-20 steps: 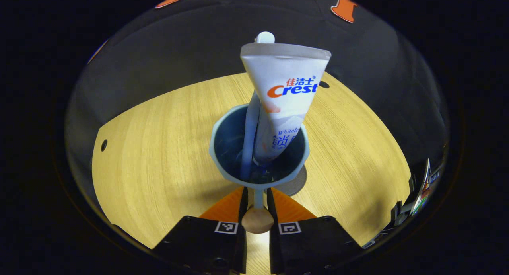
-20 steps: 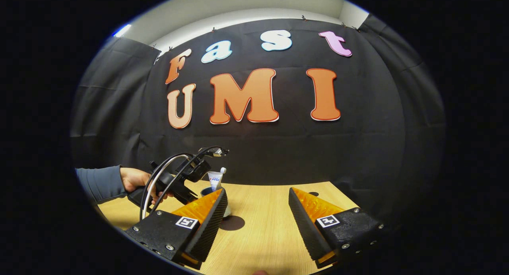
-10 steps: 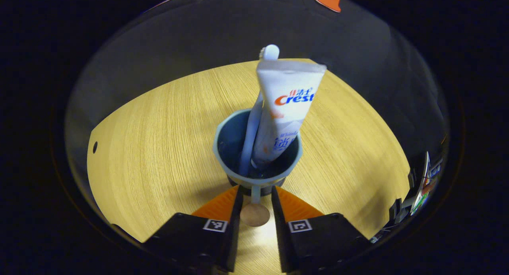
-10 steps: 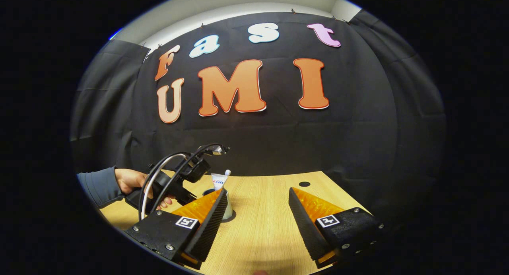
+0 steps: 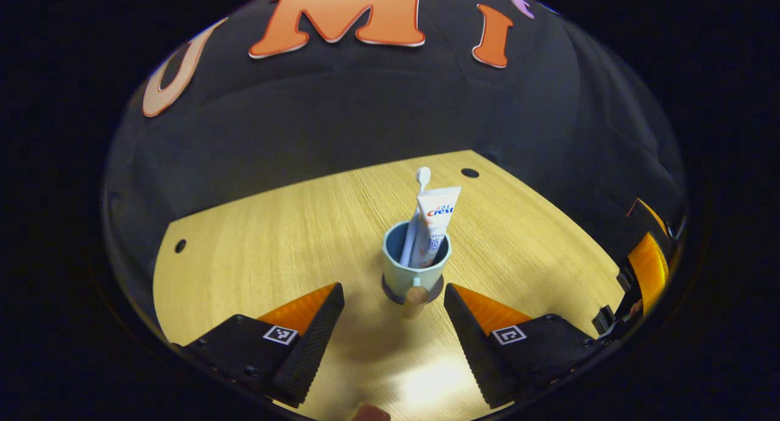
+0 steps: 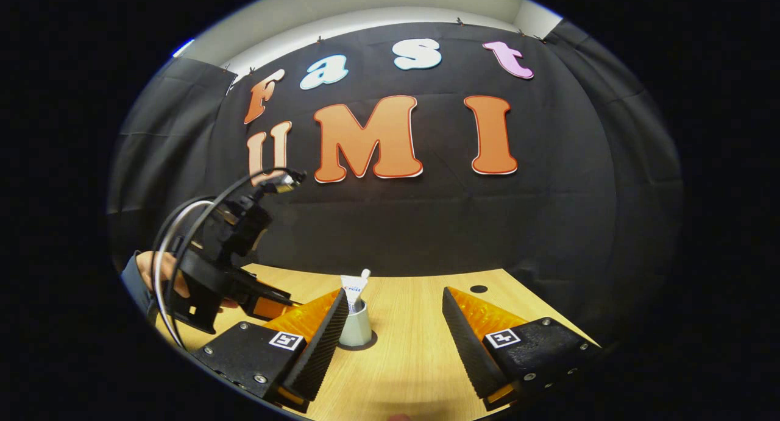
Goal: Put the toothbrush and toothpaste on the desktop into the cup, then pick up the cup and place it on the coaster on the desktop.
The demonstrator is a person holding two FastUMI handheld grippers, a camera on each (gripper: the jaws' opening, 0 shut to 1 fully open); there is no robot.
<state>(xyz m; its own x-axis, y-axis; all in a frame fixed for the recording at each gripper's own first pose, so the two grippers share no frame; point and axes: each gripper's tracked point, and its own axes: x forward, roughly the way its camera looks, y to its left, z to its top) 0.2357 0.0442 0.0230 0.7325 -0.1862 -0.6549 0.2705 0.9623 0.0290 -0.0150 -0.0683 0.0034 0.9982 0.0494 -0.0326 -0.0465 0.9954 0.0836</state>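
Cup (image 5: 415,268) stands upright on the coaster (image 5: 390,290), a dark disc showing under its base, near the middle of the desktop (image 5: 256,238). The toothbrush (image 5: 416,214) and toothpaste (image 5: 434,226) lean inside it toward 12 o'clock, heads well above the rim. The cup's handle, with its rounded wooden-looking knob, points toward 6 o'clock in the left gripper view.

Your left gripper (image 5: 393,314) is spread wide, holding nothing, its fingers either side of the handle but apart from it. Your right gripper (image 6: 395,323) is likewise spread and empty, the cup (image 6: 355,326) at its 10 o'clock.

Judgement: the placement looks complete. If you must reseat it, take the handle stem between knob and wall. The cup is probably light, stiff plastic with a smooth wall. The tall contents make it top-heavy, so keep it level. The tube is soft and would dent under a pinch.
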